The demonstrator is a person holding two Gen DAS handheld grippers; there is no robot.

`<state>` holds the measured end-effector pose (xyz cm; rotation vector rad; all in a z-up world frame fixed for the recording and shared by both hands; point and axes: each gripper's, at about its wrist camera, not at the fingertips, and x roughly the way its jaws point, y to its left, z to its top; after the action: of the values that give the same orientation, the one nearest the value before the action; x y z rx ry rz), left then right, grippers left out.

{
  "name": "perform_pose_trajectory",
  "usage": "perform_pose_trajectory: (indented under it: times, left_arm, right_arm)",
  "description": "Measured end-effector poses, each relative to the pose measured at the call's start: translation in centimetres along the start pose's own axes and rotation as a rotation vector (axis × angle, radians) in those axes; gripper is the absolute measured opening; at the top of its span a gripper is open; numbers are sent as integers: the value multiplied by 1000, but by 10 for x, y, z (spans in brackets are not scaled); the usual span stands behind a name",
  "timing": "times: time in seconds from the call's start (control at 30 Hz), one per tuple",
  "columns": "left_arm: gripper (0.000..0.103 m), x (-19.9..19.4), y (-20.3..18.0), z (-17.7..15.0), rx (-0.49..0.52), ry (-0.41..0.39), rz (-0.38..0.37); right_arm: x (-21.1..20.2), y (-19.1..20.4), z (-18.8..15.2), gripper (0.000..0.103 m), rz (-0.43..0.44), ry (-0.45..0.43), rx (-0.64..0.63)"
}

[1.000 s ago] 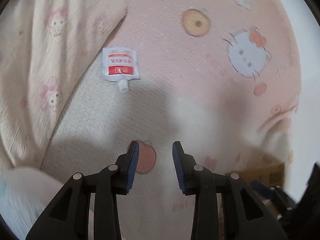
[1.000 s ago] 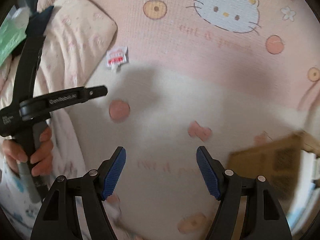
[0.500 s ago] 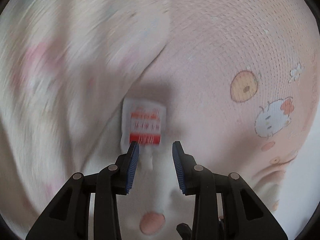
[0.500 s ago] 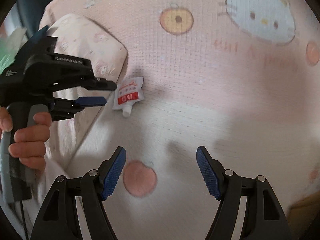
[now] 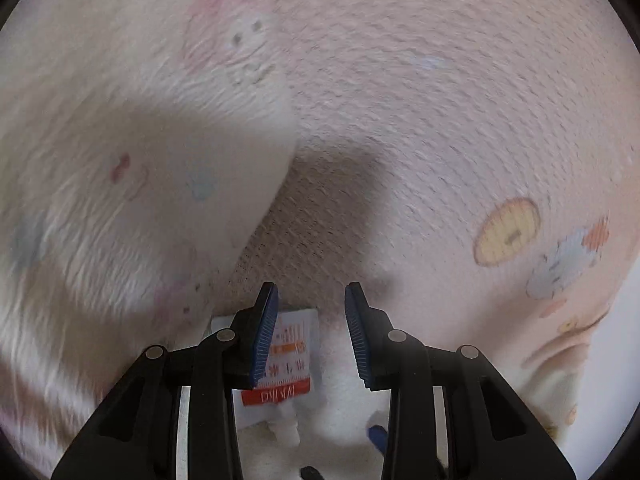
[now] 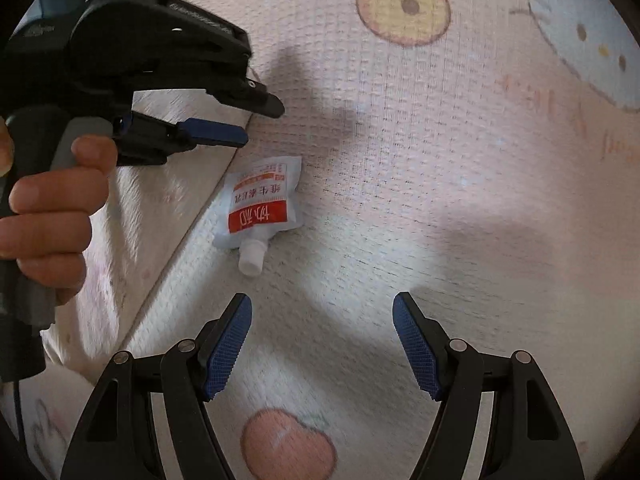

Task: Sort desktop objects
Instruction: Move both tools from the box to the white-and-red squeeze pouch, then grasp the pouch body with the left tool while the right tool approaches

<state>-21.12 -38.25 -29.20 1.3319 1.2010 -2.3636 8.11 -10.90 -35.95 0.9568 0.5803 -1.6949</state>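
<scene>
A small white spout pouch [image 6: 262, 204] with a red label lies flat on the pink cartoon-print blanket [image 6: 440, 200], against the edge of a cream pillow [image 6: 140, 220]. In the left wrist view the pouch [image 5: 290, 364] shows low between and behind the fingers, partly hidden by the left finger. My left gripper [image 5: 310, 336] hovers open just above it, touching nothing. From the right wrist view the left gripper [image 6: 260, 122] hangs over the pouch's upper end, held by a hand [image 6: 48, 208]. My right gripper [image 6: 322, 344] stands wide open and empty, a little short of the pouch's cap.
The cream pillow [image 5: 120, 160] rises along the left of the pouch. The blanket spreads to the right, with orange and cat prints [image 5: 506, 232]. A blue tip of the other gripper [image 5: 376, 436] shows at the bottom of the left wrist view.
My left gripper has travelled across the blanket to hover over the pouch. My right gripper has come down and nearer to it. Both sets of jaws kept the same width.
</scene>
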Motion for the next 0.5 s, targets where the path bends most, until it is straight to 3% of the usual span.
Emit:
perform_pose_trajectory:
  times: [0.17,0.23,0.5]
  left_arm:
    - [38,11,-3,-4,51,55,69]
    - [38,14,-7,-6,63,49,103]
    - [38,20,-7,-10,94,70,189]
  right_arm:
    - [12,7,7,71,20,-7,-5]
    - [12,11,9,71,26,-47,-24]
    - [15,20,8,70,65,-52,-66]
